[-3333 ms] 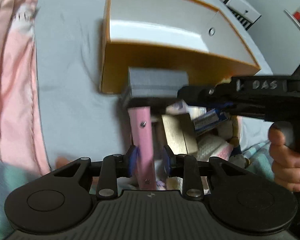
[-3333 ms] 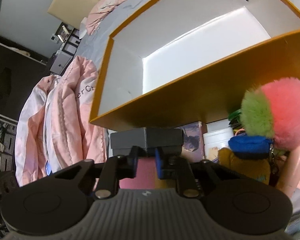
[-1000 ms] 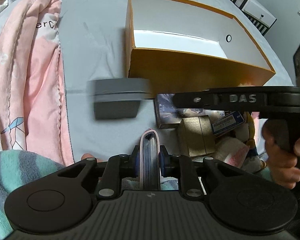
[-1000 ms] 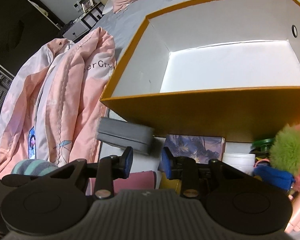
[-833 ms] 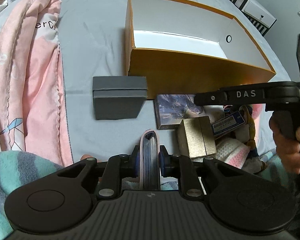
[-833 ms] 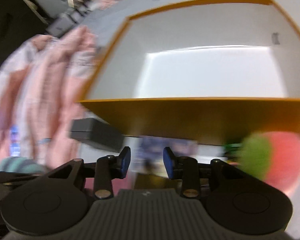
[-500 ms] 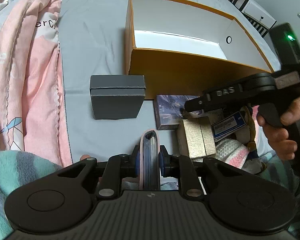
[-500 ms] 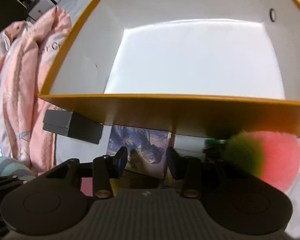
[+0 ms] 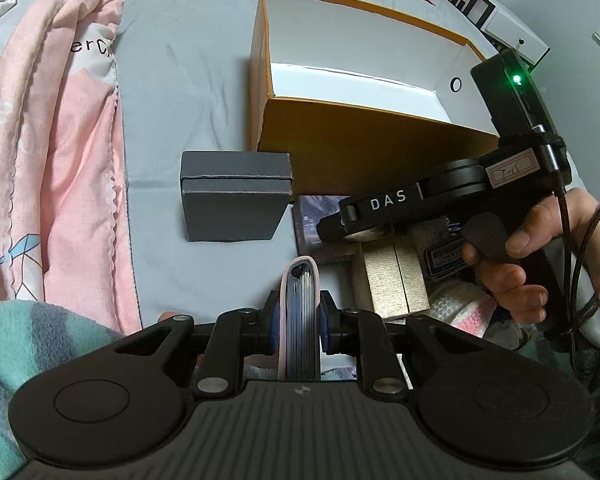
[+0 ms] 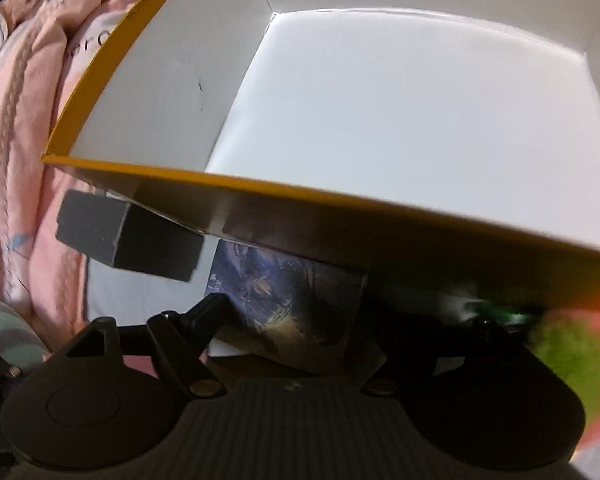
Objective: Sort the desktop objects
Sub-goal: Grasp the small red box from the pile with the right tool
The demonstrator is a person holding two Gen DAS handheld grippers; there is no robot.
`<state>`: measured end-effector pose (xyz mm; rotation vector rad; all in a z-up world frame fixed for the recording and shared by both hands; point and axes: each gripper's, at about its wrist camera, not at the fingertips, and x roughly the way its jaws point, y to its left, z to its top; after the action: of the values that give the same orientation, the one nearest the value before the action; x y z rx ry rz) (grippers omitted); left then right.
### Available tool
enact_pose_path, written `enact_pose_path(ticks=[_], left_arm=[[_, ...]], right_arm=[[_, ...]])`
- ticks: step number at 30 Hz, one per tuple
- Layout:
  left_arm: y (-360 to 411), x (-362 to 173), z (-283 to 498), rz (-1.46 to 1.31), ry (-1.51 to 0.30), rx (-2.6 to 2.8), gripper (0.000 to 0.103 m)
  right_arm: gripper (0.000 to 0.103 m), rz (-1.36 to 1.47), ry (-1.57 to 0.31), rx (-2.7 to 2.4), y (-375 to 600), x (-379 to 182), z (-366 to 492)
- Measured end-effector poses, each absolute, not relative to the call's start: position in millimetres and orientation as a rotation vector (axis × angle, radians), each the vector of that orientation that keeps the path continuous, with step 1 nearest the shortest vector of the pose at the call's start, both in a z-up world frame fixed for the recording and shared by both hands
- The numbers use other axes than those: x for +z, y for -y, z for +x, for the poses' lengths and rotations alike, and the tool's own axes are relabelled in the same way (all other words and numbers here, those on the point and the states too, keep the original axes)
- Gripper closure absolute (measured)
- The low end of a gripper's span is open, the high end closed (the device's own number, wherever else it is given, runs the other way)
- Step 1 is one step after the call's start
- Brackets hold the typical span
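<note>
Risk: right gripper point(image 10: 288, 320) is coming in low at the dark printed box point(image 10: 288, 300), which sits tucked under the near wall of the orange box point(image 9: 372, 128). My read: fingers could clip that wall or shove the printed box further under before closing. The grey box point(image 9: 236, 196), just beside on the bedsheet point(image 9: 188, 60), could get nudged too.

Right: jaws spread wide, straddling the printed box, not closed on it; contact unclear.

Left gripper point(image 9: 300, 316): clamped on the pink notebook point(image 9: 300, 300), spine up, near edge of the bed. 1 slip drops it onto the clutter.
</note>
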<state>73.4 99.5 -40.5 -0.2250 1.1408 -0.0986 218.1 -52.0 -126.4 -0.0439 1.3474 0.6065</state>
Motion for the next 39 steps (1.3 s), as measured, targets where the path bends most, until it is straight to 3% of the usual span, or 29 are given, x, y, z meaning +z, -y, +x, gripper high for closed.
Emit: enact_pose_path(ticks=[5,6,7,9,10,13,17,19,25,27,31,36,39], left_arm=[[-99.5,-40.2,72.1,-0.221,-1.134,-0.099,0.083],[-99.2,-40.2,71.8,-0.220,-1.133,-0.098,0.083],[-99.0,-40.1,71.7,-0.219,-1.132,-0.097,0.083],[-98.6,-39.7,71.2,-0.218,-1.130,-0.095,0.083],[-98.3,-39.2,70.8,-0.217,-1.129,-0.094,0.083],[-98.1,-38.5,70.5,-0.216,-1.128,-0.091,0.083],[-99.1,-37.1,69.2,-0.222,-1.124,-0.092,0.083],[-99.5,-36.8,68.6,-0.220,-1.120,-0.094,0.083],[-99.0,-37.4,71.3,-0.218,-1.123,-0.095,0.082],[-99.7,-37.4,71.0,-0.220,-1.122,-0.097,0.082],[-100.4,-37.6,72.3,-0.224,-1.124,-0.098,0.082],[-99.4,-39.0,76.8,-0.227,-1.128,-0.097,0.082],[-99.0,-38.7,76.2,-0.225,-1.128,-0.095,0.082]], right_arm=[[0.057,0.044,-1.319,0.569,73.7,-116.7,217.0],[0.066,0.056,-1.312,0.566,77.2,-113.7,215.9],[0.084,0.048,-1.301,0.554,79.3,-109.4,213.5],[0.101,0.025,-1.265,0.555,80.1,-99.7,205.8],[0.103,0.041,-1.259,0.583,79.9,-95.5,201.7],[0.103,0.145,-1.289,0.692,74.4,-86.6,191.6],[0.085,0.085,-1.249,0.615,66.7,-84.5,189.4],[0.059,0.106,-1.267,0.573,65.2,-91.9,201.0],[0.058,0.089,-1.354,0.560,71.3,-113.7,215.8],[0.049,0.096,-1.383,0.589,65.8,-123.6,219.0],[0.040,0.091,-1.396,0.619,56.6,-131.2,222.7],[0.041,0.105,-1.366,0.636,57.5,-136.3,221.1],[0.053,0.125,-1.333,0.636,61.2,-133.3,216.8]])
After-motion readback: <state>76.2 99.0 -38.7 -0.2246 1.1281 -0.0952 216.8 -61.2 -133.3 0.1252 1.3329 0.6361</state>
